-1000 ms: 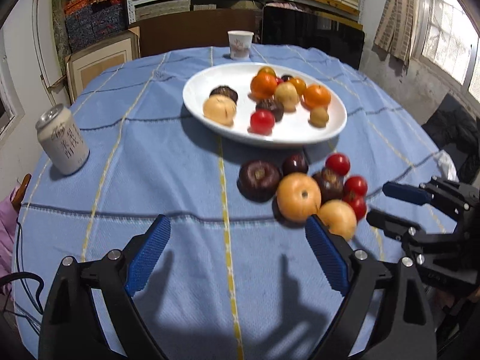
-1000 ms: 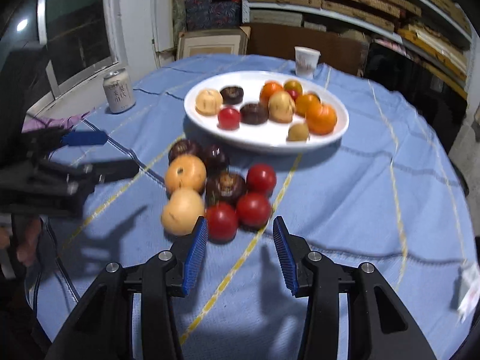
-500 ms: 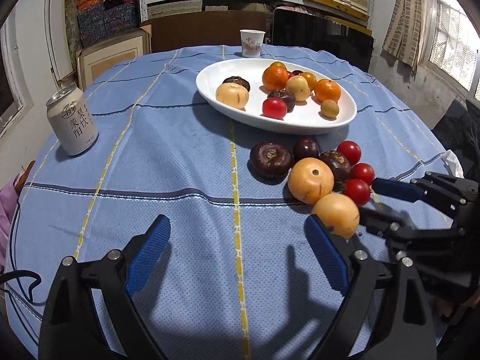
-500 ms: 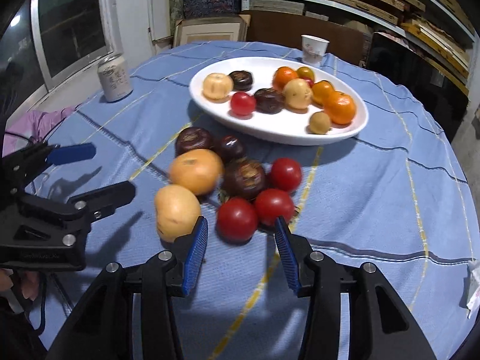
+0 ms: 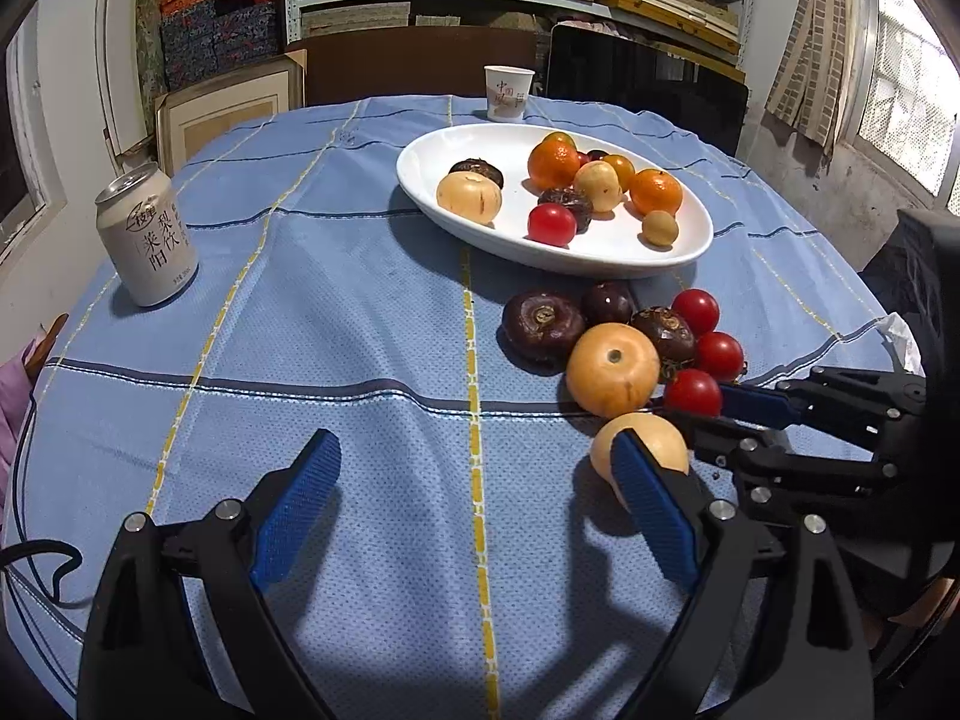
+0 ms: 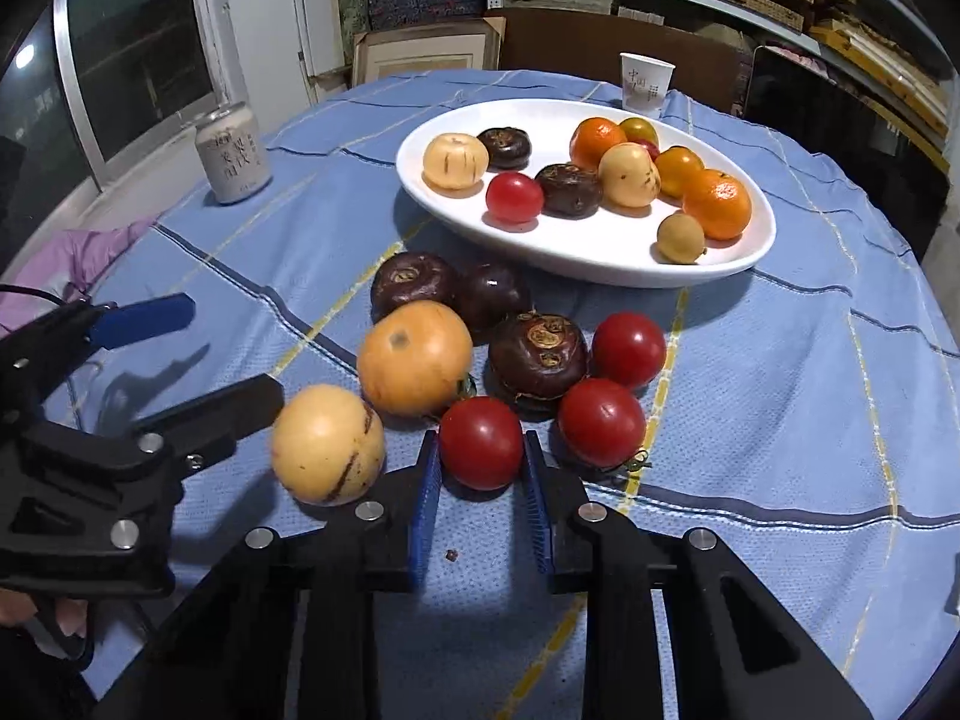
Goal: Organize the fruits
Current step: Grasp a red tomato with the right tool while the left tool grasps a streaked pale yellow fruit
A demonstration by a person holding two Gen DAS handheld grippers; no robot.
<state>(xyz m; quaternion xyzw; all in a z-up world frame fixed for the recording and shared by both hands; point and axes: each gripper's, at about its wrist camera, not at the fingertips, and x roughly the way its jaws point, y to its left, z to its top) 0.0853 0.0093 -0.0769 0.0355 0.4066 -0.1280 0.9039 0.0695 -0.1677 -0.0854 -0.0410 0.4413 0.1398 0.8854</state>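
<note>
Far left on the blue checked tablecloth: a pale drink can, upright, well apart from the fruit. Next, low over bare cloth, the left gripper, jaws spread wide with nothing between them; its right blue pad just in front of a pale yellow fruit, whether touching cannot be told. Toward the middle, a loose cluster on the cloth: an orange-yellow round fruit against the pale one, two dark purple fruits behind it, a third dark one beside, and three red tomatoes on the right flank. Nearest of these, the gripped tomato, pinched between the blue pads of the right gripper, both pads pressed on its sides, resting on or just above the cloth. Two free tomatoes just right of it. Beyond the cluster, a white oval plate with oranges, pale and dark fruits and one red tomato. Behind the plate's right end, a paper cup, upright.
</note>
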